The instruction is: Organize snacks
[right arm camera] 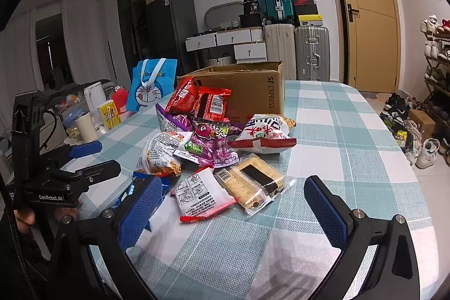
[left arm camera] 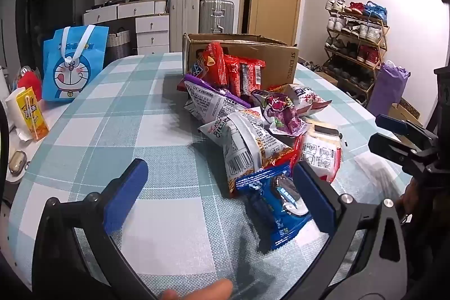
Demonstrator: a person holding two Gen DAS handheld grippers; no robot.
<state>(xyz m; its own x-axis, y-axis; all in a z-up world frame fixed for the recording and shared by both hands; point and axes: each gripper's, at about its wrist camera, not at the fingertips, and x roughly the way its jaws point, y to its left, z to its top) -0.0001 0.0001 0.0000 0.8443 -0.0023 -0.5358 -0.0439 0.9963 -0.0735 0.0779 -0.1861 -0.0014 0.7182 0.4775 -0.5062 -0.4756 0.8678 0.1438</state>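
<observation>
A cardboard box (right arm camera: 247,92) lies tipped on its side on the checked tablecloth (right arm camera: 337,137), its open mouth facing the viewer, and snack packets spill out of it in a heap. Two red packets (right arm camera: 209,103) sit right at the mouth, leaning against the box (how much is still inside cannot be seen). In front of them lie a purple candy bag (right arm camera: 211,145), a white bag with red writing (right arm camera: 261,134), a noodle packet (right arm camera: 163,156), a white-and-red sachet (right arm camera: 201,194) and a clear pack of crackers (right arm camera: 253,187), overlapping one another. A blue cookie packet (left arm camera: 277,204) lies at the near edge of the heap.

At the far left edge of the table stand a blue cartoon tote bag (left arm camera: 73,63) and a yellow drink carton (left arm camera: 31,114).

The left gripper (left arm camera: 218,191) tilts down toward the table, its blue pads spread wide with nothing clamped; the right pad sits just beside the blue cookie packet. The right gripper (right arm camera: 233,211) also tilts down, jaws wide apart and empty, hovering over the near side of the heap with the sachet and crackers just ahead of its tips. A fingertip (left arm camera: 202,290) shows at the bottom of the left view.
</observation>
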